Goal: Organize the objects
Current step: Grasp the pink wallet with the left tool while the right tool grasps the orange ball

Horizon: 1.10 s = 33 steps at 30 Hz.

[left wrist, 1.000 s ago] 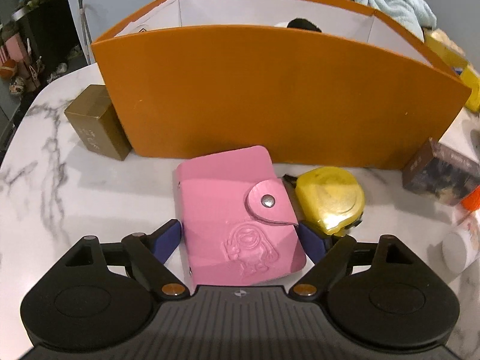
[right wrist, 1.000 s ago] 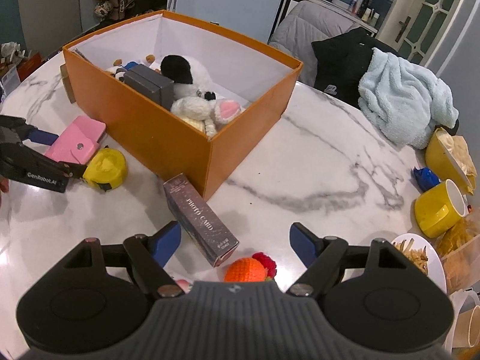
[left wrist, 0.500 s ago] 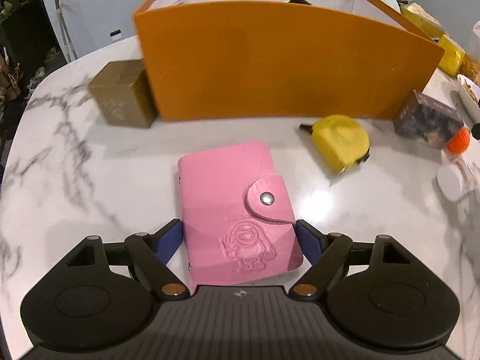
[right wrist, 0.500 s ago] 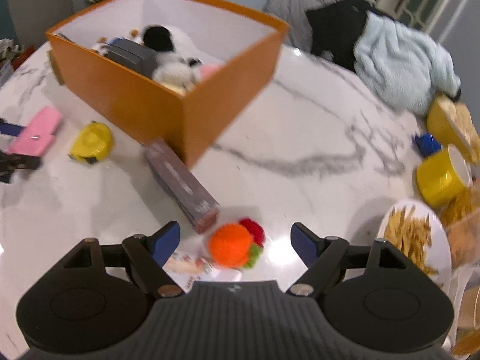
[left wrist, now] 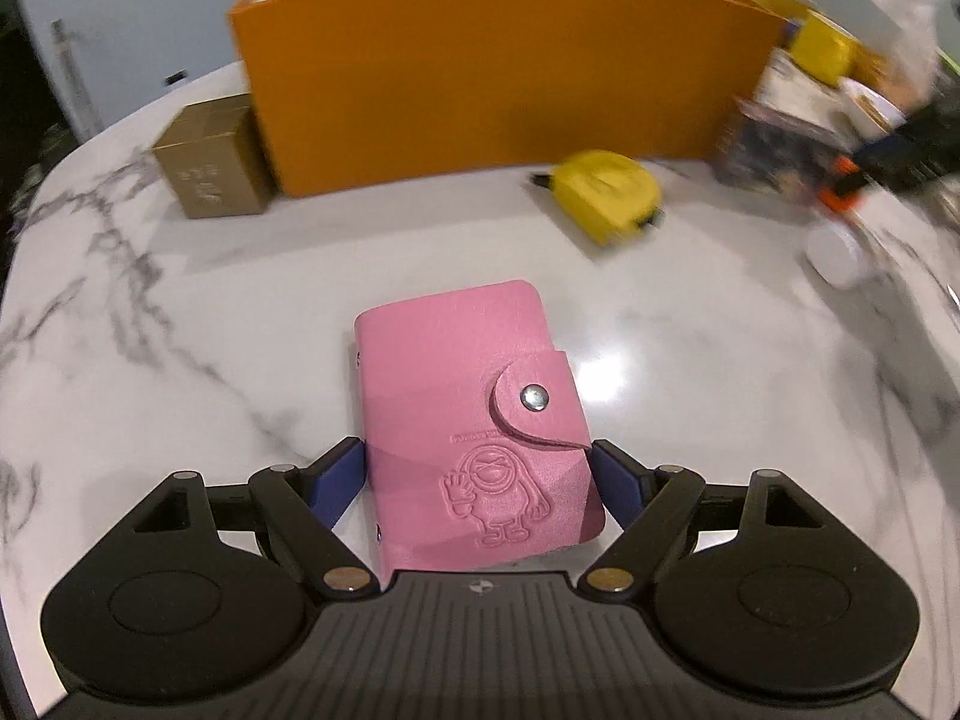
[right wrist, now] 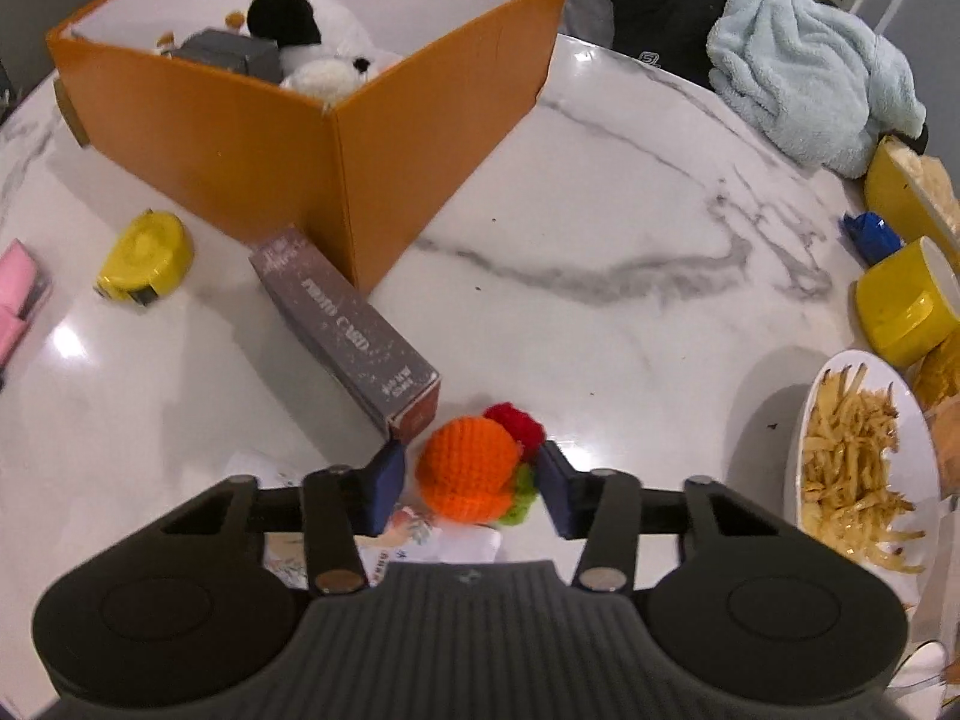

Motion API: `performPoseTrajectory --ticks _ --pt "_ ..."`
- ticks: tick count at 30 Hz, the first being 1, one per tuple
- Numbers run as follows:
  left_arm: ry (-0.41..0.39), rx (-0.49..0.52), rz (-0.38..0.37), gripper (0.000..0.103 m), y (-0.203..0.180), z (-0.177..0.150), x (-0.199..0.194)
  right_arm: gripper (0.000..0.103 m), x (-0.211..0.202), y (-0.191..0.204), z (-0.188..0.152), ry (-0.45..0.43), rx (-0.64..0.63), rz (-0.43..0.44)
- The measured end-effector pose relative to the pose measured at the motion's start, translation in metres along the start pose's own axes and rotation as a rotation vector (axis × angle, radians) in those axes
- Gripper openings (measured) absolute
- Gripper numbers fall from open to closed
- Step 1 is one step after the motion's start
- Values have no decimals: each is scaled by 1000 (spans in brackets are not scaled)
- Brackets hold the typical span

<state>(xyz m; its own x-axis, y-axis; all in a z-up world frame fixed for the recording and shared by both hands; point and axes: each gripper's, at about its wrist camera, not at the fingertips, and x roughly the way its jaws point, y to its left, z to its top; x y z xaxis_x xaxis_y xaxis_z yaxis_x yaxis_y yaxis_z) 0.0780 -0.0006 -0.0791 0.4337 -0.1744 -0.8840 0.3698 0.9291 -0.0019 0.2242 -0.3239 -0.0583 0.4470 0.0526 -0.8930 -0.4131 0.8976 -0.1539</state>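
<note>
My left gripper (left wrist: 478, 483) is shut on a pink card wallet (left wrist: 474, 438) with a snap flap, held above the marble table (left wrist: 150, 360). The orange box (left wrist: 480, 66) stands beyond it. In the right wrist view the box (right wrist: 240, 138) holds plush toys and a grey case. My right gripper (right wrist: 471, 489) is low over the table with its fingers on either side of an orange crocheted toy (right wrist: 471, 471) with red and green parts. The pads are close to the toy, but contact is unclear. The wallet's edge shows at the far left (right wrist: 15, 294).
A yellow tape measure (right wrist: 147, 255), a grey card box (right wrist: 348, 330) and a brown box (left wrist: 207, 162) lie near the orange box. A white round container (left wrist: 837, 255) sits right. Yellow cups (right wrist: 900, 306), a plate of fries (right wrist: 864, 456), a blue towel (right wrist: 810, 72) are right.
My left gripper has pulled the wallet back, away from the orange box and tape measure. My right gripper has dropped toward the orange toy and narrowed around it.
</note>
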Motion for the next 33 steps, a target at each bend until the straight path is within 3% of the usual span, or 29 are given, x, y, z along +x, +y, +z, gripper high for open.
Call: performPoseTrajectory --ticks 5,17,25,33 --pt "13 77 -48 95 -12 -10 -6 42 -7 1 -1 12 3 65" --pt "-63 -24 41 101 -26 -1 3 44 -9 20 -5 27 -59 51" --pt "-51 -20 30 94 -24 3 2 48 -7 20 -6 27 -49 56" --pt "-38 -19 19 92 -22 2 -3 44 -10 17 -4 37 -38 74"
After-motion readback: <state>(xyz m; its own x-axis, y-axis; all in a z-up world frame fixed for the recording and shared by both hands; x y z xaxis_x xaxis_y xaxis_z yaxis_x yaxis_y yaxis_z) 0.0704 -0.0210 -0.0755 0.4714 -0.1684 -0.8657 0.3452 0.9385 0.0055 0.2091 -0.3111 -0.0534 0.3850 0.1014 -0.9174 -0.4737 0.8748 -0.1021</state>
